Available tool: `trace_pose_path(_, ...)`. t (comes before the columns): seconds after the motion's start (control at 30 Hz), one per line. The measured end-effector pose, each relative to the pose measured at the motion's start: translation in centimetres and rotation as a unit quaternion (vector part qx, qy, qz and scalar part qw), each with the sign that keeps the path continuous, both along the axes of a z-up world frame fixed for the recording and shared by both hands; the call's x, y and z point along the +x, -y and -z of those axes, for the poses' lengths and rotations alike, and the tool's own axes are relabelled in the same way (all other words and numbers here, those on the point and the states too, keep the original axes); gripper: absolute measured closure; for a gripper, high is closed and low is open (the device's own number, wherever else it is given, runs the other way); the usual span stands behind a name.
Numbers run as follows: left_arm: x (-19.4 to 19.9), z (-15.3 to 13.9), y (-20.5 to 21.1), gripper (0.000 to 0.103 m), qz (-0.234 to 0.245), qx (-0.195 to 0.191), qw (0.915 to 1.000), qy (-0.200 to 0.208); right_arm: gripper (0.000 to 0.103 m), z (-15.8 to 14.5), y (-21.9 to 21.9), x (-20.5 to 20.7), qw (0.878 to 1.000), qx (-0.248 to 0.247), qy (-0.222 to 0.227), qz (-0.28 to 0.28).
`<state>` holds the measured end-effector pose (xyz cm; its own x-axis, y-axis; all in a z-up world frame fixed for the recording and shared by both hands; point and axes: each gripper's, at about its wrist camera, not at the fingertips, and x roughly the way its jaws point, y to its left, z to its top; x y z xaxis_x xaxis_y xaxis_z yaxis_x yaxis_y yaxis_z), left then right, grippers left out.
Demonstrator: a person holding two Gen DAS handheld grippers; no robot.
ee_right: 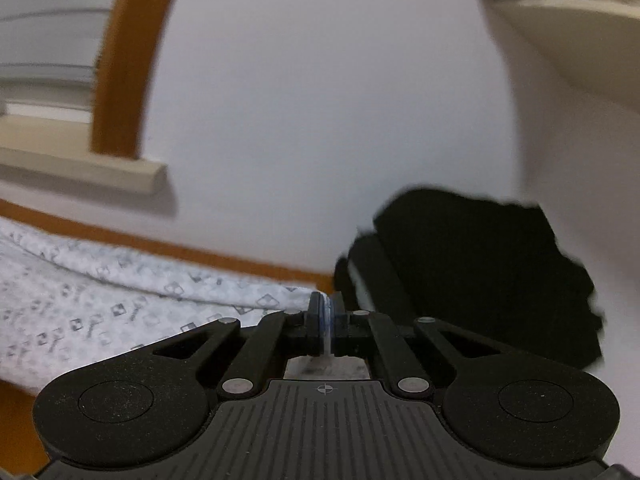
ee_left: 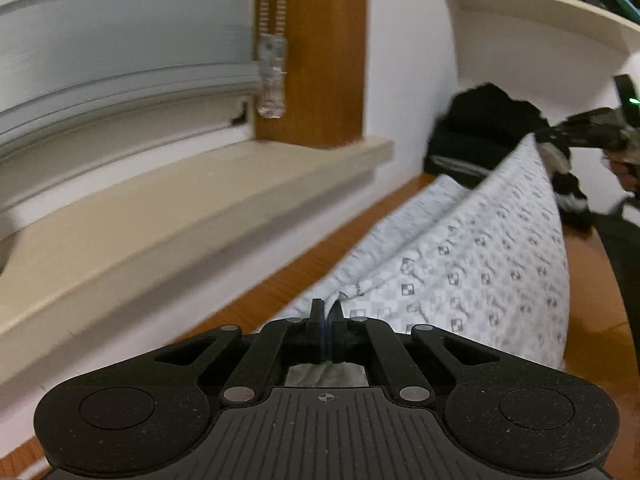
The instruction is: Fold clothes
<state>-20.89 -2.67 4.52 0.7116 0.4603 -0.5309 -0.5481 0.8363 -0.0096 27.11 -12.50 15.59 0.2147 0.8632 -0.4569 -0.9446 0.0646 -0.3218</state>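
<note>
White patterned cloth (ee_left: 472,264) lifted off wooden table (ee_left: 256,300), stretched ahead | left gripper (ee_left: 327,312) clenched on one edge | right gripper (ee_right: 327,308) clenched on another | step: lift for fold | next: likely carry both edges over together, keeping tension.

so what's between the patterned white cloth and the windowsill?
In the left wrist view, a bare strip of orange wooden tabletop and white wall separate the patterned white cloth from the beige windowsill.

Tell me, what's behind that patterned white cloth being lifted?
Behind the patterned white cloth sits a black pile of clothing against the white wall. The cloth hides the pile's lower part.
</note>
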Motion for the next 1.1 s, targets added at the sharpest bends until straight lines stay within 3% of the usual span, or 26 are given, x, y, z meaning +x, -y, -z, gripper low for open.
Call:
trace_pose_path(0.1, 0.1, 1.4, -2.4, 0.102, -0.031, -0.019, 0.9993, -0.008, 0.098, 0.6, -6.8, -0.9, 1.000, 0.001, 0.001, -0.002)
trace_pose_path(0.2, 0.2, 4.0, -4.2, 0.101, -0.063, -0.040, 0.9966, -0.034, 0.073, 2.9, -11.4, -1.2, 0.999, -0.022, -0.016, 0.020)
trace_pose_path(0.23, 0.0, 4.5, -4.5, 0.101, -0.062, -0.045, 0.9965, -0.034, 0.073, 3.7, -12.3, -1.0, 0.999, -0.034, -0.021, 0.025)
trace_pose_path(0.37, -0.8, 5.0, -4.8, 0.098, -0.058, -0.056, 0.9966, -0.018, 0.070, 6.5, -11.7, 1.5, 0.995, -0.055, -0.060, 0.055)
trace_pose_path(0.63, -0.8, 5.2, -4.9, 0.098, -0.059, -0.061, 0.9963, -0.011, 0.069, 10.0, -6.1, 6.2, 0.976, -0.064, -0.162, 0.129)
trace_pose_path(0.77, -0.8, 5.1, -4.9, 0.096, -0.060, -0.061, 0.9962, -0.012, 0.068, 10.7, -4.7, 6.5, 0.968, -0.067, -0.197, 0.140)
trace_pose_path(0.9, -0.7, 5.1, -4.8, 0.096, -0.060, -0.059, 0.9963, -0.013, 0.071, 11.0, -4.7, 6.1, 0.967, -0.076, -0.195, 0.143)
trace_pose_path(1.03, -0.8, 5.1, -4.9, 0.096, -0.060, -0.061, 0.9962, -0.012, 0.094, 10.7, -4.8, 5.4, 0.972, -0.078, -0.178, 0.128)
trace_pose_path(1.1, -0.9, 5.1, -4.8, 0.096, -0.060, -0.061, 0.9962, -0.012, 0.098, 10.3, -4.5, 5.1, 0.976, -0.073, -0.166, 0.122)
